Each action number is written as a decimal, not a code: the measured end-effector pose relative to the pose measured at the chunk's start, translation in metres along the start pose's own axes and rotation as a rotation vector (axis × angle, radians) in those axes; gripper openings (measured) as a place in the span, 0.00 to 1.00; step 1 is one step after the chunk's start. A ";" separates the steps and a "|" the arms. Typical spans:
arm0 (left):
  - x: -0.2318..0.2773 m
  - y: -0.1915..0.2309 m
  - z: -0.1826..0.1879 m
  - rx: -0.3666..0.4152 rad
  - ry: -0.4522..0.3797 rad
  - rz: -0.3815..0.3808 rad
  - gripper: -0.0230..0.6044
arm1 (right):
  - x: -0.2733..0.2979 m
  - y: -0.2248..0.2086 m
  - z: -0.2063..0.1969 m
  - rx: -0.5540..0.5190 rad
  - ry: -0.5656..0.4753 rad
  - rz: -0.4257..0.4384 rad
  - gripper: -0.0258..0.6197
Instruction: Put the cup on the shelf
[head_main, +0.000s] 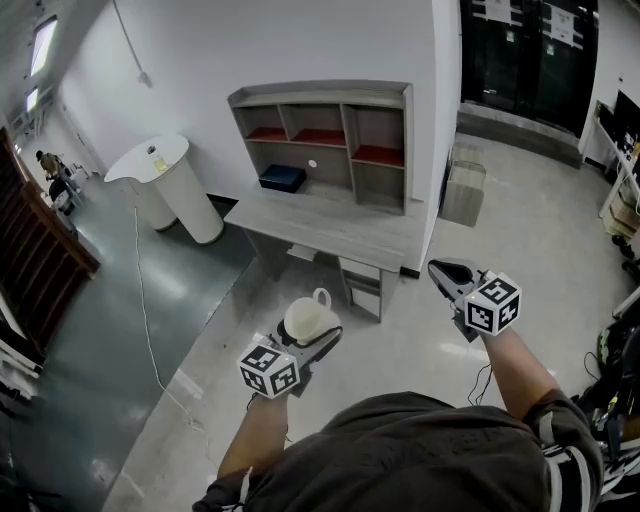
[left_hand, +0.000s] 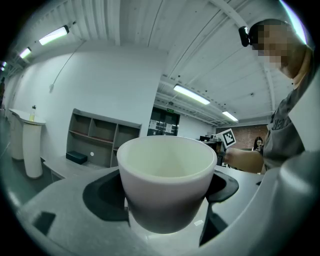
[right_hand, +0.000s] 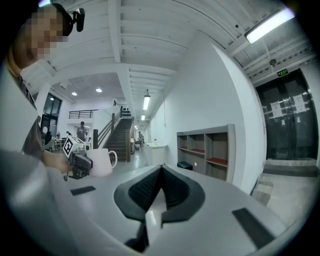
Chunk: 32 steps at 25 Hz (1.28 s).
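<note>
Sitting upright inside left tool (head_main: 314, 337): cup (left_hand: 167, 175)

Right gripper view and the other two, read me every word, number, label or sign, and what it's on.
No text is readable anywhere.
Green sign above the dark doors: too small to read.
Paper sheets on those doors: print too small.
Cube markers: black-and-white patterns, no letters.

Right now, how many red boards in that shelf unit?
3, all in the shelf: left red board, middle red board, right red board, set lower. Lower bays look grey; none seems hidden.
</note>
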<state>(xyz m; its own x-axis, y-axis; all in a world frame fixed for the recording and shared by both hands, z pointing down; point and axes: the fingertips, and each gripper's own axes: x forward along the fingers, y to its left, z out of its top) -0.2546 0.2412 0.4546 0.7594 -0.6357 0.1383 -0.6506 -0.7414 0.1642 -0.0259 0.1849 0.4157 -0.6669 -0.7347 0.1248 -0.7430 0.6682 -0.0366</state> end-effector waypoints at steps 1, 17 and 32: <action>0.002 -0.001 0.000 0.000 0.001 0.001 0.71 | 0.000 -0.002 -0.001 -0.001 0.004 0.001 0.02; 0.069 -0.054 0.012 0.011 -0.010 0.032 0.71 | -0.051 -0.065 0.003 -0.022 -0.001 0.012 0.03; 0.171 -0.061 0.018 -0.001 -0.003 -0.030 0.71 | -0.058 -0.151 0.003 -0.027 -0.006 -0.019 0.03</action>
<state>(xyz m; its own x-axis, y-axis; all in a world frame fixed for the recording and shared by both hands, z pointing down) -0.0854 0.1740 0.4507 0.7785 -0.6139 0.1306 -0.6276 -0.7599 0.1692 0.1249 0.1266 0.4108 -0.6528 -0.7480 0.1193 -0.7540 0.6568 -0.0076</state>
